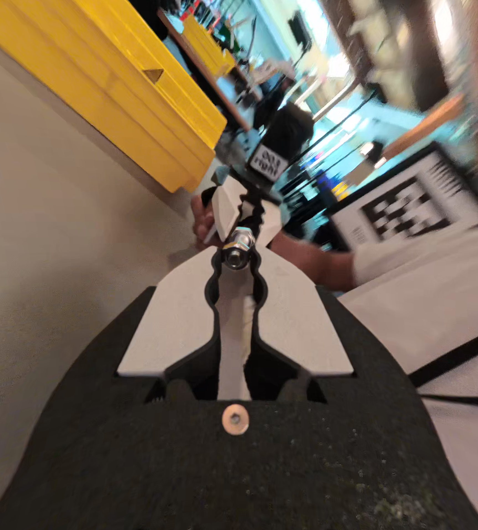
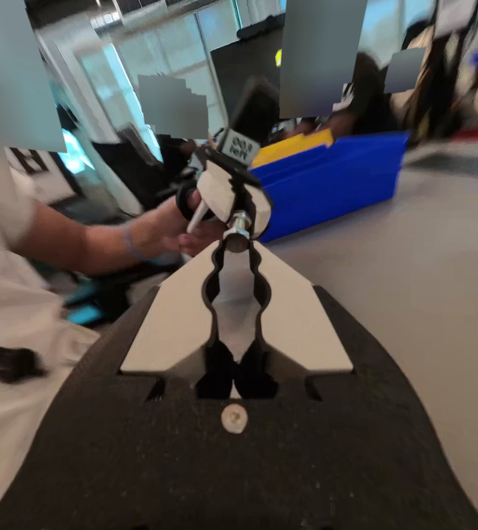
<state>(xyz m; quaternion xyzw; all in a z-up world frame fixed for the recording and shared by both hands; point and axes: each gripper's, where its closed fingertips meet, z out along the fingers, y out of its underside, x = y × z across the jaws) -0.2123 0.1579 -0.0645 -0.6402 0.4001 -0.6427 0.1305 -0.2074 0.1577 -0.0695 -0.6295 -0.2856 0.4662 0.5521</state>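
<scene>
A silver bolt with a hex nut on it hangs in the air between my two grippers, which face each other tip to tip. In the left wrist view, my left gripper is shut on the nut end, where the bolt's tip shows. My right gripper holds the far end. In the right wrist view, my right gripper is shut on the bolt's round head end. Beyond it, my left gripper clamps the nut.
Stacked yellow bins stand on the pale table at the left. A blue bin stands behind the left gripper. A black-and-white patterned board stands at the right. The person's hand and forearm show.
</scene>
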